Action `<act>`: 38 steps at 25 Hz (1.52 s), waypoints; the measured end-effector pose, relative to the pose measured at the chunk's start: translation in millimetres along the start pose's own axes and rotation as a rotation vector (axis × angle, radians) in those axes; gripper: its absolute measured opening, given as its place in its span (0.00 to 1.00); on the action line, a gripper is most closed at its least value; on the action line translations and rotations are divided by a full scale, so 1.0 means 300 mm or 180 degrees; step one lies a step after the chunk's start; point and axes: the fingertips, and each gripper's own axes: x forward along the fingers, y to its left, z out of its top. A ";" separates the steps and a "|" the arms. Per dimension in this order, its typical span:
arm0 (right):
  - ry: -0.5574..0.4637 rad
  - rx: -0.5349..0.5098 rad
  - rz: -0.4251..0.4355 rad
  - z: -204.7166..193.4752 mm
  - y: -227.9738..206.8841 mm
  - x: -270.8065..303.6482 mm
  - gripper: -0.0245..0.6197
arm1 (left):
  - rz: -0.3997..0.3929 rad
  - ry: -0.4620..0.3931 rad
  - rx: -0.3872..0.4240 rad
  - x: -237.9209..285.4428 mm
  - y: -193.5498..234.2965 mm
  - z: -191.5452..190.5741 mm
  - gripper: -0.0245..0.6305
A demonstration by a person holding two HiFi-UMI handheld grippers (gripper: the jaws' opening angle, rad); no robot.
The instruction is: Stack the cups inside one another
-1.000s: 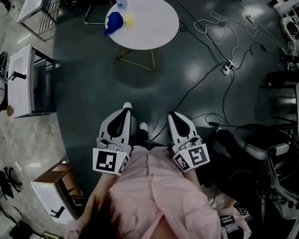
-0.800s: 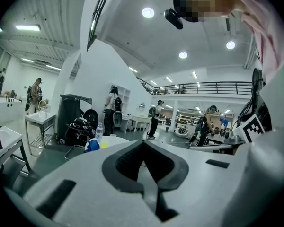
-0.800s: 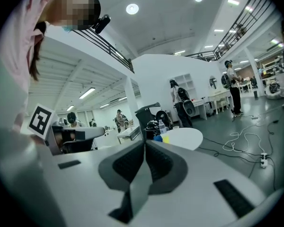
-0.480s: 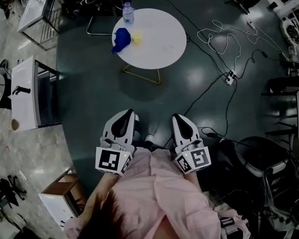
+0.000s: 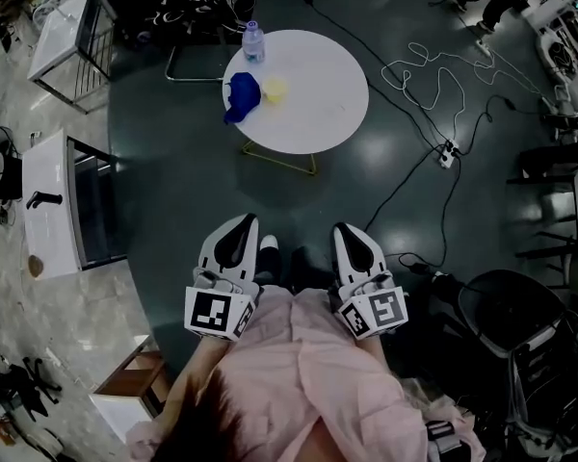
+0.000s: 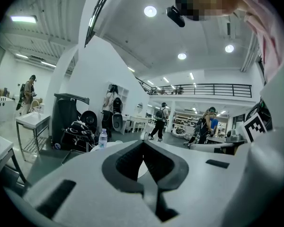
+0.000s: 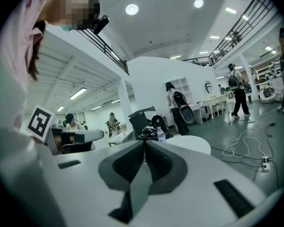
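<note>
On the round table point(image 5: 318, 104), the blue shape point(image 5: 239, 97) and the yellow shape point(image 5: 275, 89) beside it are too small to tell whether each is one cup or several

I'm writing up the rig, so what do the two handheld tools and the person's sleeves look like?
The left claw and right claw are white tapered shells with dark grey inner pads, each carrying a cube of black-and-white square markers. The sleeves are pale pink.
</note>
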 end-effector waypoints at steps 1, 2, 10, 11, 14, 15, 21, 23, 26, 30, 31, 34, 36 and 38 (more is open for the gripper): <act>0.0008 -0.0008 0.0000 -0.001 0.001 0.010 0.09 | 0.0006 0.0005 -0.0012 0.004 0.011 -0.004 0.06; 0.0012 -0.0010 -0.0003 0.000 -0.002 0.020 0.09 | 0.0016 0.0009 -0.0026 0.009 0.021 -0.006 0.06; 0.0056 0.0032 0.0009 0.017 -0.046 0.090 0.09 | 0.0039 0.0068 -0.0083 0.081 0.049 -0.003 0.06; 0.0070 0.0034 0.0026 0.019 -0.053 0.102 0.09 | 0.0051 0.0083 -0.0087 0.095 0.054 -0.005 0.06; 0.0096 0.0033 0.0074 0.031 -0.091 0.149 0.09 | 0.0084 0.0138 -0.0069 0.156 0.069 -0.005 0.06; 0.0104 0.0035 0.0085 0.037 -0.111 0.169 0.09 | 0.0095 0.0152 -0.0063 0.182 0.073 -0.002 0.06; 0.0090 0.0030 0.0168 0.108 -0.256 0.282 0.09 | 0.0153 0.0056 -0.0035 0.355 0.065 0.056 0.06; 0.0086 0.0025 0.0214 0.127 -0.293 0.319 0.09 | 0.0194 0.0013 -0.0032 0.400 0.069 0.074 0.06; 0.0090 0.0024 0.0282 0.146 -0.339 0.368 0.09 | 0.0267 -0.0032 -0.0031 0.453 0.081 0.093 0.06; 0.0073 0.0001 0.0360 0.175 -0.385 0.409 0.09 | 0.0380 -0.0105 -0.0007 0.496 0.096 0.121 0.06; 0.0069 -0.0007 0.0374 0.181 -0.397 0.415 0.09 | 0.0405 -0.0125 -0.0001 0.505 0.096 0.128 0.06; 0.0051 -0.0022 0.0396 0.190 -0.429 0.430 0.09 | 0.0435 -0.0176 0.0031 0.532 0.093 0.140 0.06; 0.0035 -0.0017 0.0388 0.196 -0.440 0.436 0.09 | 0.0433 -0.0177 0.0042 0.544 0.095 0.143 0.06; 0.0017 -0.0001 0.0358 0.202 -0.454 0.441 0.09 | 0.0430 -0.0165 0.0041 0.556 0.100 0.144 0.06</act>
